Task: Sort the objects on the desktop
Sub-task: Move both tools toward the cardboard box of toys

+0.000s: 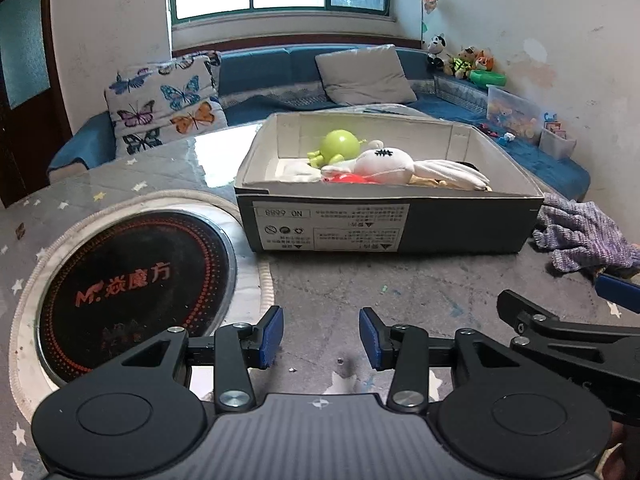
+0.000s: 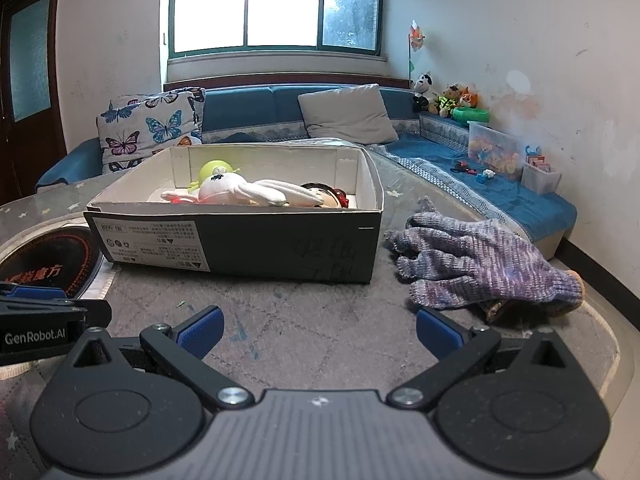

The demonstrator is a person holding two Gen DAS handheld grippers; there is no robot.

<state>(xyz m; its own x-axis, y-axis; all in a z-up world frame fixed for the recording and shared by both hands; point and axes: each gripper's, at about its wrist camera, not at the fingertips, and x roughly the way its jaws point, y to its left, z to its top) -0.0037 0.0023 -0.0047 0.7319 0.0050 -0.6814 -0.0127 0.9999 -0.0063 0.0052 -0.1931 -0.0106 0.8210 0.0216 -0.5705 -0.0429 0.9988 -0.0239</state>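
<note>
A dark cardboard box [image 1: 440,224] [image 2: 256,248] stands on the table and holds a white plush toy [image 1: 400,166] [image 2: 248,192], a green round toy [image 1: 340,146] [image 2: 216,170] and a red item [image 1: 348,178]. A purple knitted glove [image 2: 480,268] [image 1: 584,236] lies on the table right of the box. My left gripper [image 1: 321,336] is open and empty, low over the table in front of the box. My right gripper [image 2: 319,330] is open wide and empty, just short of the glove's cuff.
A round black induction cooktop [image 1: 132,280] [image 2: 48,264] is set in the table left of the box. The right gripper's arm [image 1: 568,332] shows in the left wrist view. A blue sofa [image 2: 500,188] with cushions and toys lies behind the table.
</note>
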